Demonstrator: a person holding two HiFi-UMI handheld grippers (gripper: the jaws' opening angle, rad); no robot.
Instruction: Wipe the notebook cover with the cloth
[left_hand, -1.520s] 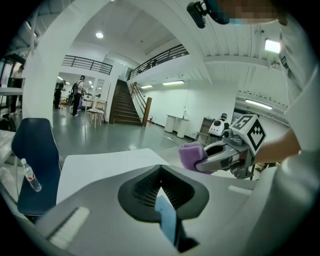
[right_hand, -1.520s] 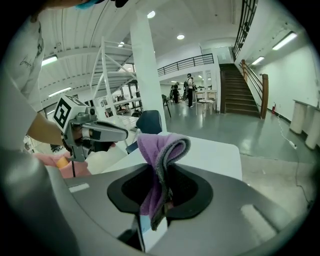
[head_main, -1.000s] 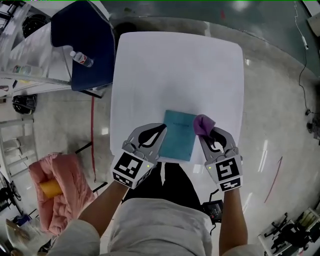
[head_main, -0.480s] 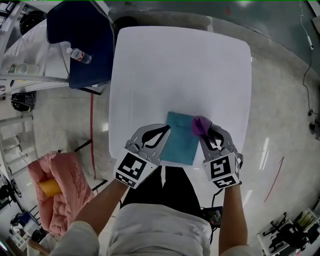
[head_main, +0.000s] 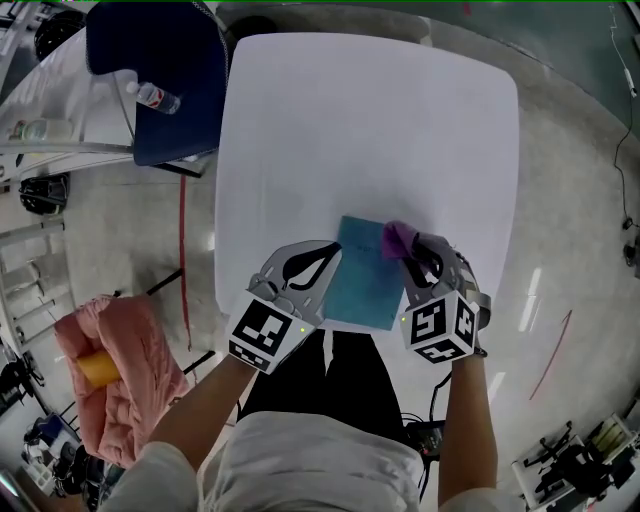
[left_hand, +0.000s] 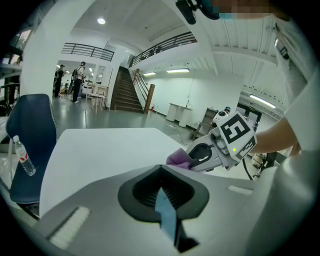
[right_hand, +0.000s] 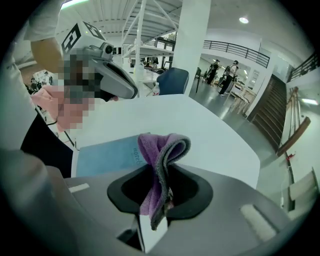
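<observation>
A teal notebook (head_main: 365, 272) lies near the front edge of the white table (head_main: 360, 130). My left gripper (head_main: 318, 268) is at its left edge, and in the left gripper view a blue sliver of the notebook (left_hand: 167, 217) sits pinched between the jaws. My right gripper (head_main: 418, 258) is shut on a purple cloth (head_main: 397, 238), which rests at the notebook's upper right corner. In the right gripper view the cloth (right_hand: 160, 165) folds up out of the jaws, with the notebook (right_hand: 107, 155) just beyond to the left.
A dark blue chair (head_main: 150, 80) with a water bottle (head_main: 158, 97) on it stands off the table's far left corner. Pink fabric (head_main: 120, 360) with an orange object lies on the floor at left. The person's legs are right behind the table's near edge.
The right gripper has turned and carried the cloth slightly left, onto the notebook's upper right corner. The left gripper has kept its hold at the left edge.
</observation>
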